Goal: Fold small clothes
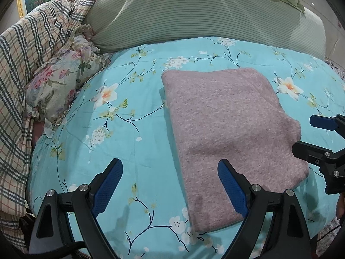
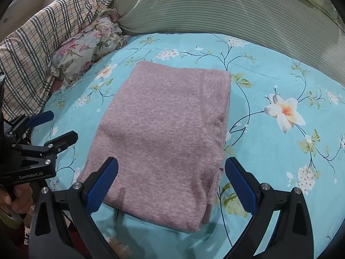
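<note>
Folded pink garment [image 2: 159, 133] on floral sheet [image 2: 269, 69], L gripper [image 1: 170, 185] & R gripper [image 2: 171, 183] fingers apart, empty

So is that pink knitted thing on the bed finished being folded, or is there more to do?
It looks done: the pink knit garment lies in a neat folded rectangle on the floral sheet. Nothing is in hand; left gripper and right gripper are both open, empty. No other unfolded clothes show.

A turquoise floral bedsheet [image 1: 133, 142] covers the bed. A striped green pillow [image 1: 194, 15] lies at twelve o'clock, a floral cushion [image 1: 62, 82] at ten, a plaid blanket [image 1: 25, 64] at nine.
</note>
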Motion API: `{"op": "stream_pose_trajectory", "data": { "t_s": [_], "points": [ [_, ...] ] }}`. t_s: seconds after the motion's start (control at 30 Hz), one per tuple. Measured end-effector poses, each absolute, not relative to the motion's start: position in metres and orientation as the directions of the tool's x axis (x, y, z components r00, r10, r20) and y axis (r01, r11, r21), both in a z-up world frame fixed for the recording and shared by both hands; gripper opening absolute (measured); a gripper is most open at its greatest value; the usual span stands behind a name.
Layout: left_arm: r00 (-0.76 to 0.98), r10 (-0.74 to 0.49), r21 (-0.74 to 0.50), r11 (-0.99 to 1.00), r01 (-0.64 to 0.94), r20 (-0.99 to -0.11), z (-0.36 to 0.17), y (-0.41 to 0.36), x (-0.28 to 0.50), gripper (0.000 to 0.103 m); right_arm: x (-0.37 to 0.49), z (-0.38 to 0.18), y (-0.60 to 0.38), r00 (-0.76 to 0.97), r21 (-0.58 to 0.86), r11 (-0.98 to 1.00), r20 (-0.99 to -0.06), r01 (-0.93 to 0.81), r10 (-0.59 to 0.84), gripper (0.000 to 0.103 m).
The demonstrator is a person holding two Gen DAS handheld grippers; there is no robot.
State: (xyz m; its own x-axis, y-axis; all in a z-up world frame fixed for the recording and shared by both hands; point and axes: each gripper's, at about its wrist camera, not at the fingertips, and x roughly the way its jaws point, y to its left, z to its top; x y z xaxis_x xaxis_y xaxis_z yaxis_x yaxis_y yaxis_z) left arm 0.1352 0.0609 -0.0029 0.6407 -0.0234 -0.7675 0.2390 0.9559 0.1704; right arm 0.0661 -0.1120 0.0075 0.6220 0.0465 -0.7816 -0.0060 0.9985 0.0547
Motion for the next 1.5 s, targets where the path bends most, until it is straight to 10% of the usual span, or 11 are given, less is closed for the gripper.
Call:
{"op": "stream_pose_trajectory", "data": {
  "t_s": [1.5],
  "points": [
    [0.633,0.015,0.182,0.963,0.199,-0.774,-0.003,0.053,0.147,0.091,0.078,0.004,-0.121,0.622,0.096,0.995,-0.78,0.006,0.072,0.099]
  ]
}}
